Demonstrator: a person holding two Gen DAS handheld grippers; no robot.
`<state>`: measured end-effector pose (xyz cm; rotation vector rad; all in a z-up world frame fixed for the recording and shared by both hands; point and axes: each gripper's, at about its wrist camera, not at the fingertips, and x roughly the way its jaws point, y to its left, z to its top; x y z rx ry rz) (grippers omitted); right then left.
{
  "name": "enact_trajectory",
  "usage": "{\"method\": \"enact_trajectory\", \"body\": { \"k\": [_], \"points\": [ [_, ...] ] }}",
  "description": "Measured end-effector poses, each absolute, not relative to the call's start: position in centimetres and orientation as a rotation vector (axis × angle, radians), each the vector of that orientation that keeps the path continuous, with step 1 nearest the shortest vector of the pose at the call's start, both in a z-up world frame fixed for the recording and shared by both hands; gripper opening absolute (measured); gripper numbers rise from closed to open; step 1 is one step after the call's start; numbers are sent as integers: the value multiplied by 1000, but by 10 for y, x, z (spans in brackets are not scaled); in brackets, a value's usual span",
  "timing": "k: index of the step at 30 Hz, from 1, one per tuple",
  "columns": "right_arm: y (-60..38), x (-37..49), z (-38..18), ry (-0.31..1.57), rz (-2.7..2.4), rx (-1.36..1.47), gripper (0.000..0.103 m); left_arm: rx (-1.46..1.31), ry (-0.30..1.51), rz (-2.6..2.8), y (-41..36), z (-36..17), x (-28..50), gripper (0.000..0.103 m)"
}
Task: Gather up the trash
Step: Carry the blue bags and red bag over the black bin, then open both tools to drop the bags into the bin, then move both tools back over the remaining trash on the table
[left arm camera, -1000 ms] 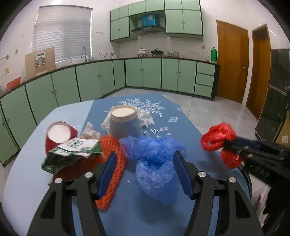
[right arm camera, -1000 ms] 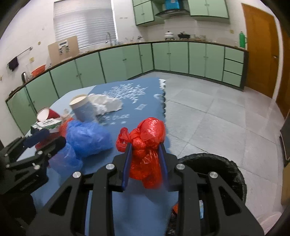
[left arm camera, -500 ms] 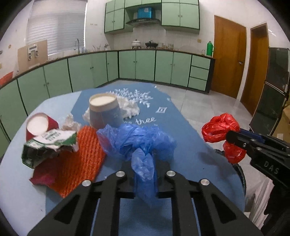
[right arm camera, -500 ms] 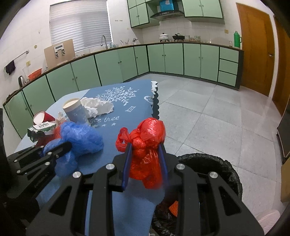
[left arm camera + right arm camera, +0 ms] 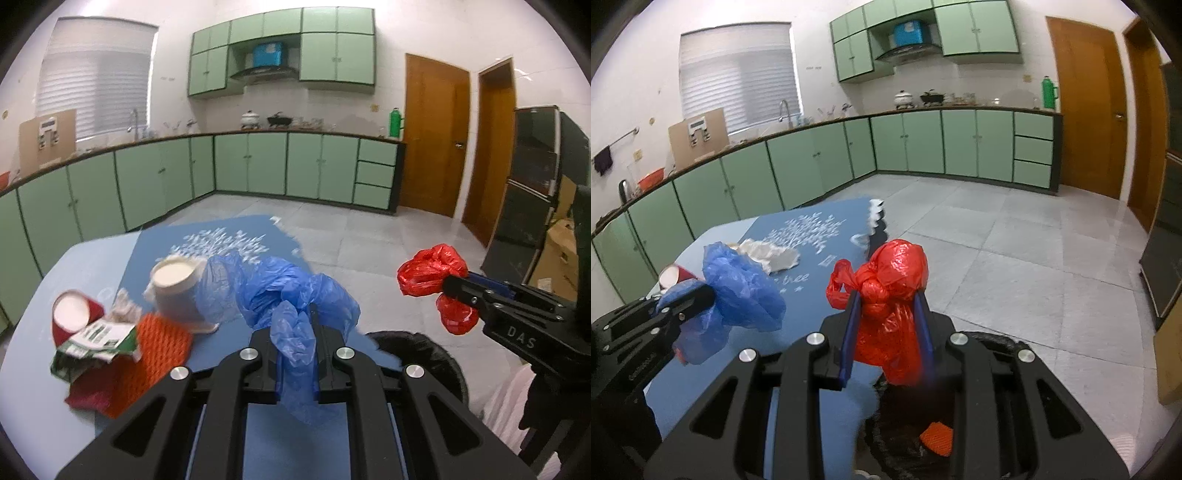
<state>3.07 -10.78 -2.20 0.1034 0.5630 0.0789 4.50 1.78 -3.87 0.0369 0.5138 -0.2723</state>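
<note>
My left gripper (image 5: 295,325) is shut on a crumpled blue plastic bag (image 5: 280,291) and holds it lifted above the blue table; it also shows in the right wrist view (image 5: 742,288). My right gripper (image 5: 886,306) is shut on a knotted red plastic bag (image 5: 894,291), held over the black bin (image 5: 997,350) beside the table; the red bag shows in the left wrist view (image 5: 432,269) at right. The bin (image 5: 417,350) holds an orange scrap (image 5: 936,437).
On the table (image 5: 92,258) lie a red paper cup (image 5: 74,317), a green-white wrapper (image 5: 92,339), orange netting (image 5: 155,347), a grey paper cup (image 5: 173,288) and white crumpled paper (image 5: 772,254). Green cabinets line the far walls.
My left gripper closed on the blue bag and lifted it off the table. My right gripper, holding the red bag, rose and moved over the bin.
</note>
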Motion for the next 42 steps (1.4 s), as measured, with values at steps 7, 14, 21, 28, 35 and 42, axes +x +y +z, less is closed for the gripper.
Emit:
{"method": "enact_trajectory", "body": {
  "k": [7, 14, 21, 28, 35, 42],
  "points": [
    [-146, 20, -20, 549, -16, 121, 28, 54, 493, -380, -19, -30, 50, 10],
    [-182, 10, -28, 552, -103, 142, 28, 68, 495, -488, -64, -32, 60, 10],
    [-210, 5, -47, 579, -159, 169, 28, 93, 530, -537, -104, -48, 70, 10],
    [-219, 12, -62, 608, -190, 181, 34, 113, 575, -562, -122, -66, 84, 14],
    [-230, 17, -70, 613, -247, 194, 66, 81, 591, -557, -116, -70, 93, 43],
    [-226, 16, -66, 577, -263, 189, 89, 73, 556, -458, -85, -60, 93, 50]
  ]
}}
